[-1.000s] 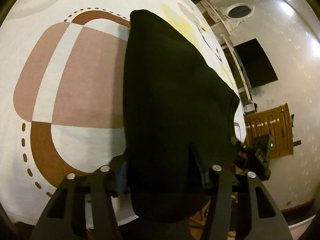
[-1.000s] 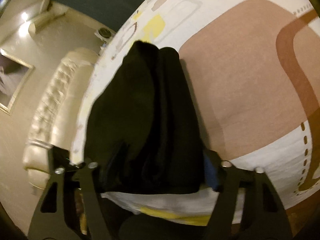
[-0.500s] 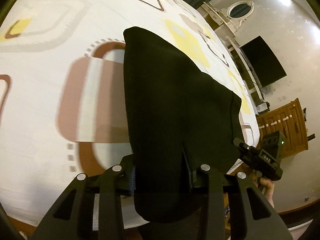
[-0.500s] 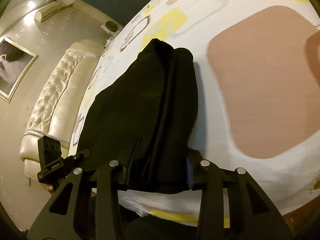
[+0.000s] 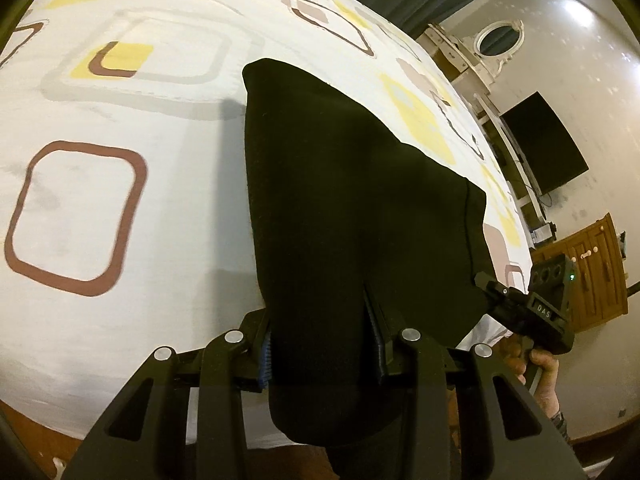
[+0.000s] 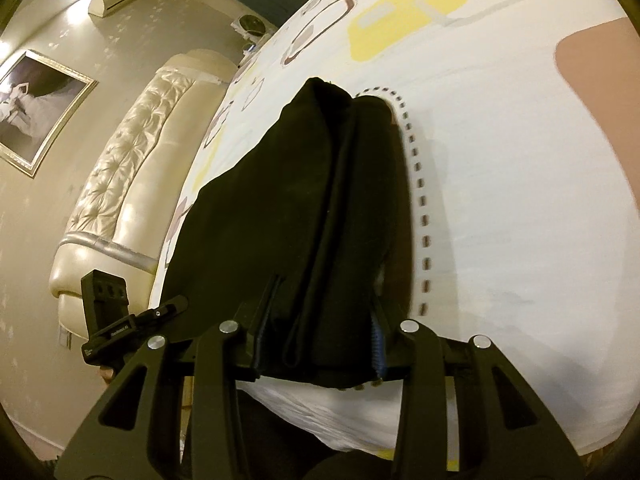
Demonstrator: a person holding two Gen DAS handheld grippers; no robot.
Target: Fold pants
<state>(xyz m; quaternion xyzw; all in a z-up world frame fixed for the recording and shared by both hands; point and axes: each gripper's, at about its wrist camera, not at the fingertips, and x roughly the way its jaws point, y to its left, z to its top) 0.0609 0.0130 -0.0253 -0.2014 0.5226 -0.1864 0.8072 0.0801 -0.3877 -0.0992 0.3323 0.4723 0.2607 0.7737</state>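
The black pants (image 5: 340, 200) lie folded on the patterned bed sheet (image 5: 120, 208), and their near edge is lifted. My left gripper (image 5: 324, 348) is shut on one near corner, with cloth bunched between its blue pads. In the right wrist view the same pants (image 6: 312, 208) run away from me, with a seam and a drawstring loop showing. My right gripper (image 6: 318, 340) is shut on the other near corner. Each view shows the other gripper off to the side: the right gripper (image 5: 532, 312) held by a hand, and the left gripper (image 6: 116, 316).
The bed's near edge (image 5: 80, 420) runs just below my grippers. A cream tufted headboard (image 6: 132, 184) and a framed picture (image 6: 36, 108) stand to the left. A dark screen (image 5: 540, 152), a wooden cabinet (image 5: 588, 276) and an oval mirror (image 5: 498, 36) line the right wall.
Both grippers closed tighter on the pants' near corners, then carried the cloth across the bed. The sheet's pattern has slid under the pants, and the far end trails along.
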